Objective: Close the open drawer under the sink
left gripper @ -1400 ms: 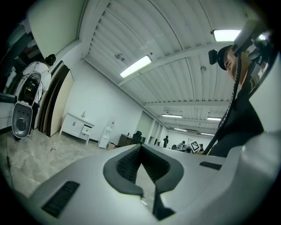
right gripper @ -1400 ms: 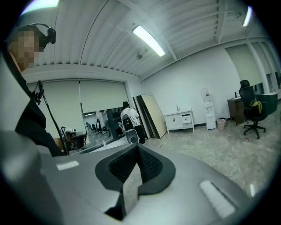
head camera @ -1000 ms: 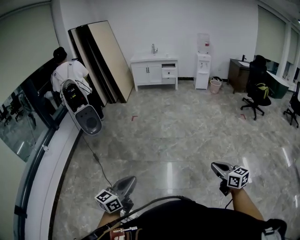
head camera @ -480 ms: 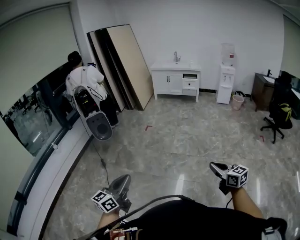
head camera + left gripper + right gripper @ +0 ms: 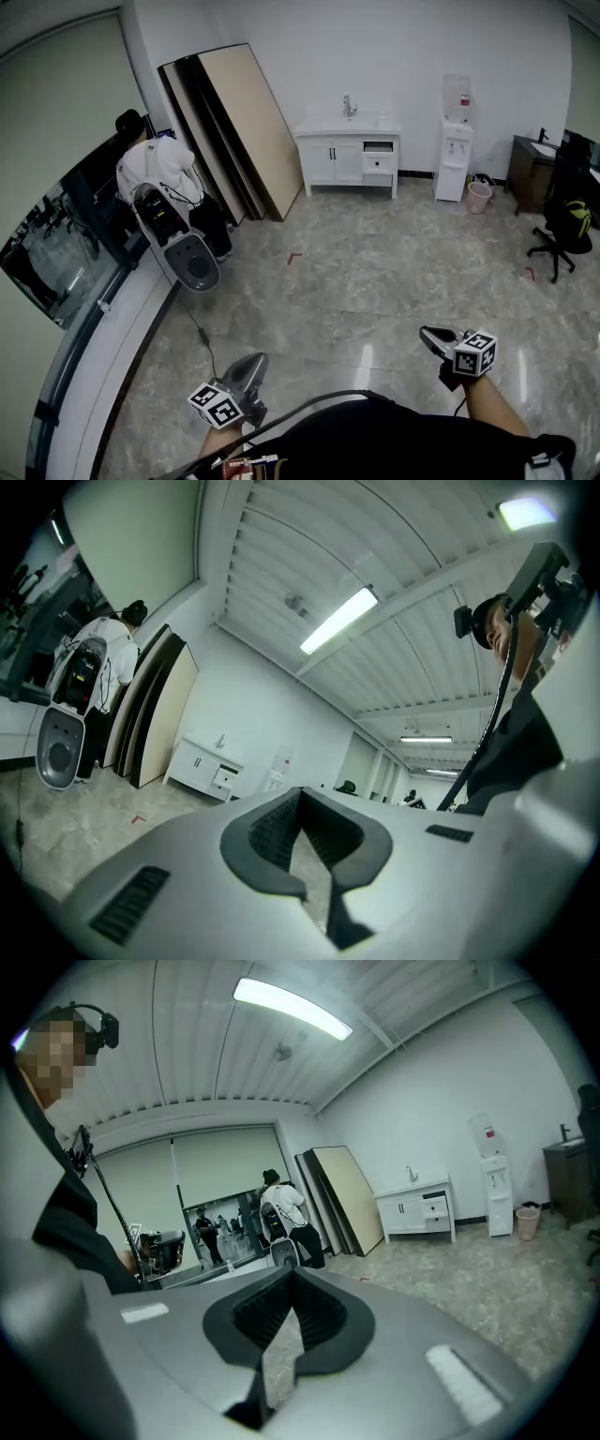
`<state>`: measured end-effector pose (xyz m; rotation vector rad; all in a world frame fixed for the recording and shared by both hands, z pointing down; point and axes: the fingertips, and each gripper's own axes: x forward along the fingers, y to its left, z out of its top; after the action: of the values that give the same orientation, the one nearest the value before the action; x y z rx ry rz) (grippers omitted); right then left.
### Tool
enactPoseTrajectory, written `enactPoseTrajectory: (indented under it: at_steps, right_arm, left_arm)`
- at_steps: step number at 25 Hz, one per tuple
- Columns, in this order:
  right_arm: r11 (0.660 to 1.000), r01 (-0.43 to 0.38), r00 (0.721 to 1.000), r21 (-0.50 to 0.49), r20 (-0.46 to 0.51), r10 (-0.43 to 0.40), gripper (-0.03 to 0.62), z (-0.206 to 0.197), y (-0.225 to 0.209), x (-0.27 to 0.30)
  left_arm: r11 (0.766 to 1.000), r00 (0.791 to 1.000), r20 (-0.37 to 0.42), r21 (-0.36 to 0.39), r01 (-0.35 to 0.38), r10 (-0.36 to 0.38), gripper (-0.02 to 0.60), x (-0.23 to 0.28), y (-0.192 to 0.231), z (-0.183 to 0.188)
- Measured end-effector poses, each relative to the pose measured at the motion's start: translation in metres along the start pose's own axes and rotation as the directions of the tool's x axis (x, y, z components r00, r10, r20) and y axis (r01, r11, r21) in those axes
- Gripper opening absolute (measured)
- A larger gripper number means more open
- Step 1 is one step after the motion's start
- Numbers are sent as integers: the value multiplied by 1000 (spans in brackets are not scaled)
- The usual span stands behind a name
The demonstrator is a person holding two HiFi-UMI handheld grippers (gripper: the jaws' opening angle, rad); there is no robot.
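Sink cabinet (image 5: 333,161) has slid right in the head view compared with a second ago and looks slightly larger. Both tools sit at the same low spots in the frame as before.

- Position: cabinet stands against the far wall at about 1 o'clock, faucet (image 5: 348,105) on top, well apart from both tools across bare marble floor (image 5: 375,272).
- Task's thing: open drawer (image 5: 379,148) is the upper one on the cabinet's right side, with a dark gap showing above its white front. The double doors to its left are closed.
- Surroundings: leaning boards (image 5: 248,122) at 11 o'clock, water dispenser (image 5: 455,159) at 1–2 o'clock just right of the cabinet, a person in white bent over at 10 o'clock.
- Left tool (image 5: 255,361) at 7 o'clock: its own view shows the jaws closed tip to tip with nothing between them.
- Right tool (image 5: 427,333) at 5 o'clock: likewise closed and empty.

Handling estimate: the drawer is probably light and stiff and runs on slides, so a push should do and no grasp is needed. Best contact is likely flat on the front panel near its middle, since an off-centre push could rack it. The painted face may be slick, so press squarely. Ease off near the end to avoid a slam.

Progress: approach only, drawer not yet reached.
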<state>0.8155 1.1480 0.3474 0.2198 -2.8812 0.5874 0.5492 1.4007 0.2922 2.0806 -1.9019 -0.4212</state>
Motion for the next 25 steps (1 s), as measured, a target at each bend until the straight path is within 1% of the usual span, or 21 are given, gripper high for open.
enactPoseTrajectory:
  at_steps: [3,5,8,12,15,17,21,23,25]
  right_arm:
    - [998,43,999,-39,-10,-43,2,1,-21,17]
    - [996,72,997,-58,-1,-72,2,10,-27,38]
    - [990,126,992,-60,24,-124,2,38,-24,73]
    - [980,189,981,-66,44,-187,2,65,-24,117]
    - [979,197,979,-55,61,-193,2,77,-25,156]
    - [982,180,983,-64,54,-177,2,83,-23,187]
    - [985,157,988,-65,18,-156,2,89,-33,231]
    - [986,154,988,-57,5,-154,2,92,-47,248]
    - [990,137,991,-47,2,-137,2,98,-60,267]
  left_arm:
    - [999,999,-9,-1,48,-48,-3,27,28,5]
    - [996,996,-8,-8,87,-87,-3,43,55,15]
    - [990,990,-26,-11,139,-139,-3,65,101,40]
    - [978,977,-52,17,210,-209,-3,86,152,72]
    - [970,969,-56,26,244,-242,-3,99,190,88]
    - [968,967,-57,30,249,-247,-3,107,215,98]
    - [973,972,-52,17,230,-229,-3,120,244,109]
    - [978,977,-50,5,207,-207,-3,122,262,108]
    - [986,984,-56,-1,168,-168,-3,123,279,109]
